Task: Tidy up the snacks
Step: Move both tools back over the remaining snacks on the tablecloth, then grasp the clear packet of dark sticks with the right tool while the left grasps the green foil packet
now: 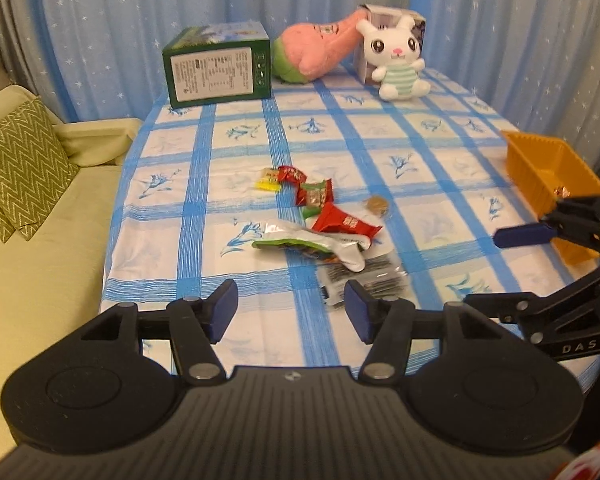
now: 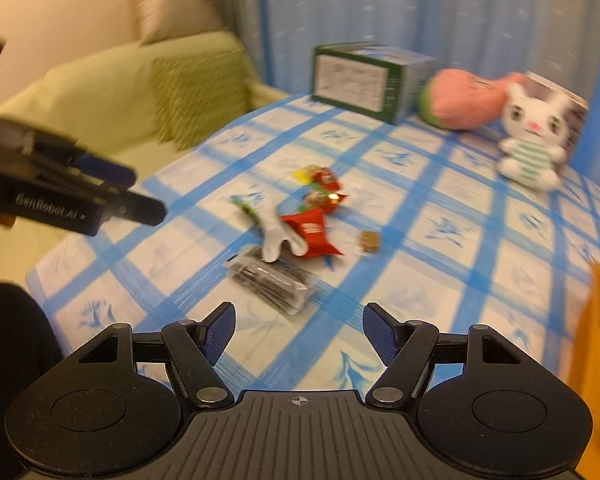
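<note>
1. Blue-checked cloth covers the counter point(image 1: 236, 148); a loose heap of snacks lies near its middle.
2. Heap contents: a red packet point(image 1: 346, 225) point(image 2: 314, 232); a silver-and-green pouch point(image 1: 320, 246) lying partly across a dark clear-wrapped pack point(image 1: 360, 280) point(image 2: 272, 280) at the near edge of the heap; smaller red candies point(image 1: 314, 194) and a yellow sweet point(image 1: 269, 182) on the far side; one round brown piece point(image 1: 376, 204) point(image 2: 369, 240) just right of the heap.
3. Orange bin point(image 1: 548, 172) stands at the right edge of the counter with one wrapped sweet point(image 1: 561, 191) inside.
4. Left gripper point(image 1: 291, 310): fingers released and spread apart, holding nothing, near side of the heap.
5. Right gripper point(image 2: 298, 330): fingers likewise released and empty, above the counter between heap and bin; the right wrist view is blurred.
6. Far edge: green box point(image 1: 218, 66), pink plush point(image 1: 316, 50), white rabbit plush point(image 1: 398, 60).
7. Left of the counter: pale sofa point(image 1: 40, 216) with a zigzag cushion point(image 1: 18, 168).
</note>
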`<state>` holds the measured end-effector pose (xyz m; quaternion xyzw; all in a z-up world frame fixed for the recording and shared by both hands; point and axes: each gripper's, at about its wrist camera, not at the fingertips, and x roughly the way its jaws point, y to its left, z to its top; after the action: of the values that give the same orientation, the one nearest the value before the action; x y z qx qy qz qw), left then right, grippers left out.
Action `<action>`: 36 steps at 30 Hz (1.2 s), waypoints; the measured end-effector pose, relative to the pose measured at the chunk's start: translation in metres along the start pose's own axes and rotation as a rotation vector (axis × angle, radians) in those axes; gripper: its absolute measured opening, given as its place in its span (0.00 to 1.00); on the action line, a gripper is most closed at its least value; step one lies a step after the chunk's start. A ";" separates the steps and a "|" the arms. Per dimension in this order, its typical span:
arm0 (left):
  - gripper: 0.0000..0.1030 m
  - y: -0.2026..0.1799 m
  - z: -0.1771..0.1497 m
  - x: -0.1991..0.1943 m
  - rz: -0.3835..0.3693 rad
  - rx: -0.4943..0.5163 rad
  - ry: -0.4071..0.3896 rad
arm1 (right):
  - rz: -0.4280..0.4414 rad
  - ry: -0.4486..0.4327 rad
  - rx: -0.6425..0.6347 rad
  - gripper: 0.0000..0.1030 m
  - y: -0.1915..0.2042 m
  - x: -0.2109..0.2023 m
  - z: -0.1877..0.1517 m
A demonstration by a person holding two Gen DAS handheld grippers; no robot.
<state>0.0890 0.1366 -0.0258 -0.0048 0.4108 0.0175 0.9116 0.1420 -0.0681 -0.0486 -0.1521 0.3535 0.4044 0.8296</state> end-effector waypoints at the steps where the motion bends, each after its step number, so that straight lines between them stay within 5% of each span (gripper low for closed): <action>1: 0.54 0.001 0.000 0.005 -0.002 0.010 0.010 | 0.012 0.009 -0.026 0.68 0.000 0.007 0.001; 13: 0.55 0.015 0.003 0.048 -0.019 0.068 0.064 | 0.105 0.101 -0.268 0.68 0.005 0.095 0.023; 19: 0.55 0.022 0.006 0.054 -0.028 0.047 0.065 | 0.171 0.152 -0.277 0.68 0.001 0.125 0.028; 20: 0.55 0.022 0.006 0.054 -0.029 0.044 0.065 | 0.169 0.157 -0.271 0.66 0.001 0.127 0.028; 22: 0.55 0.023 0.005 0.055 -0.032 0.036 0.067 | 0.171 0.163 -0.242 0.46 0.000 0.127 0.029; 25: 0.55 0.023 0.005 0.056 -0.037 0.033 0.069 | 0.175 0.174 -0.199 0.41 0.000 0.121 0.026; 36: 0.55 0.011 0.008 0.059 -0.080 0.022 0.084 | 0.131 0.183 -0.197 0.42 0.008 0.094 -0.003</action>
<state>0.1333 0.1495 -0.0648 -0.0121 0.4484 -0.0235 0.8934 0.1746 -0.0118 -0.1170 -0.2457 0.3952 0.4749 0.7469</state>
